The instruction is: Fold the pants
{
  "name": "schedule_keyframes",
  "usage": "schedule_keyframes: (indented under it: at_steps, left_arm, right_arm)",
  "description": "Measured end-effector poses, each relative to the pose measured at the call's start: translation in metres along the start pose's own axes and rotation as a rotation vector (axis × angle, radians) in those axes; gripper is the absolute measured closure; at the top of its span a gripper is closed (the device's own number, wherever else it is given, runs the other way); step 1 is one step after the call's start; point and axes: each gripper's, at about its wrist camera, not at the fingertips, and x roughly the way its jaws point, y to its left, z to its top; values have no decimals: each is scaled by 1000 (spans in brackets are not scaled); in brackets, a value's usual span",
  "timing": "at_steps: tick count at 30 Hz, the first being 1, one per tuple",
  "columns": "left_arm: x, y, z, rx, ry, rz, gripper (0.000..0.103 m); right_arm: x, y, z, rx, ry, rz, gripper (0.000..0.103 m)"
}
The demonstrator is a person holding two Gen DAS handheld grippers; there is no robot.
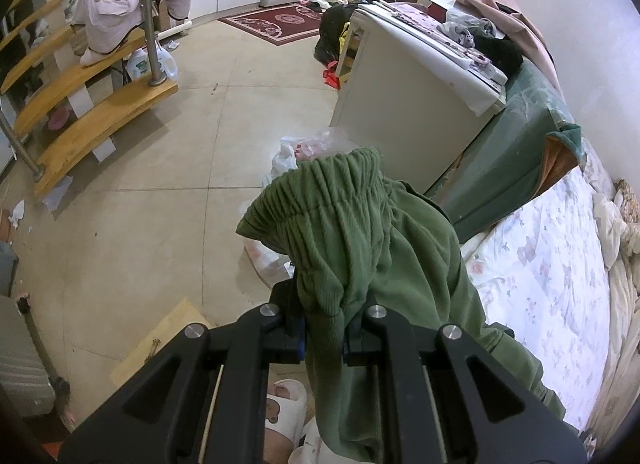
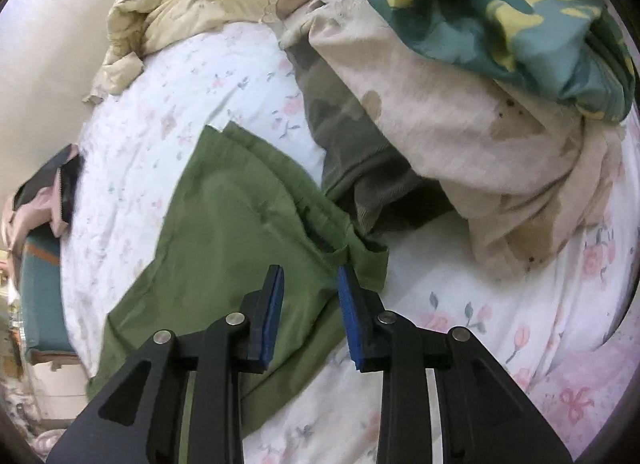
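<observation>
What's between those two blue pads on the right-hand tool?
Nothing gripped: the right gripper is open, with green pants lying on the bed sheet behind the gap, per the right wrist view.

Bare sheet [image 2: 460,328] lies right of the jaws; heaped blankets [image 2: 460,111] block beyond.

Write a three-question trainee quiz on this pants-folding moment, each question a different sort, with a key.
1. True or false: the left gripper has its jaws shut on the elastic waistband of the green pants.
2. Multiple choice: the right gripper is
A) clamped on a pant leg
B) open above the green fabric
C) gripping the floral bedsheet
3. Fill in: the pant legs seen from the right wrist lie spread on the ____.

Key:
1. True; the ribbed waistband bunches up between the jaws.
2. B; a clear gap shows between the blue pads, with nothing pinched.
3. Bed, on its floral bedsheet.
</observation>
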Motion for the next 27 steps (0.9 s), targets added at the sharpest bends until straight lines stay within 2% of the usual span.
schedule_keyframes:
  at_steps: [1,5,6,7,8,9,12,15,17,22,24,25,27]
  left_arm:
    - [0,1,0,-1,1,0,94]
    - [1,2,-1,6,4,5,94]
    - [1,2,-1,8,5,7,94]
    - [1,1,-1,7,5,9,94]
    - [1,1,-1,6,5,12,94]
    - [1,0,-1,4,5,13,94]
    - [2,0,-1,2,3,6,94]
    - [2,0,-1,1,4,9,94]
    - [2,1,0,0,8,12,94]
    - [2,3,0,-13,16,7,94]
    - [1,3,0,-11,16,7,94]
    - [1,3,0,-12,15,6,94]
    - [1,3,0,-11,14,3,94]
  right_arm:
    - [5,1,1,-10,0,-31,53]
    - [18,-4,2,-30,-4,-94,51]
    - [21,-5,3,-38,-3,-101,53]
    - [20,-5,3,-41,-10,-90,79]
    - [17,-6,3,-47,-16,-86,96]
    - [11,-4,3,-56,-29,-74,102]
    - [-24,8,0,-112,-93,-2,102]
    - [-60,11,4,-110,-163,55,103]
    - [-65,6,10,-115,-175,-29,103]
    - [-19,-11,7,-149,-48,-203,102]
    - [-1,-15,6,-147,18,-251,96]
    - [0,-16,3,-145,28,-261,96]
    - [-12,-11,-1,-142,0,-244,96]
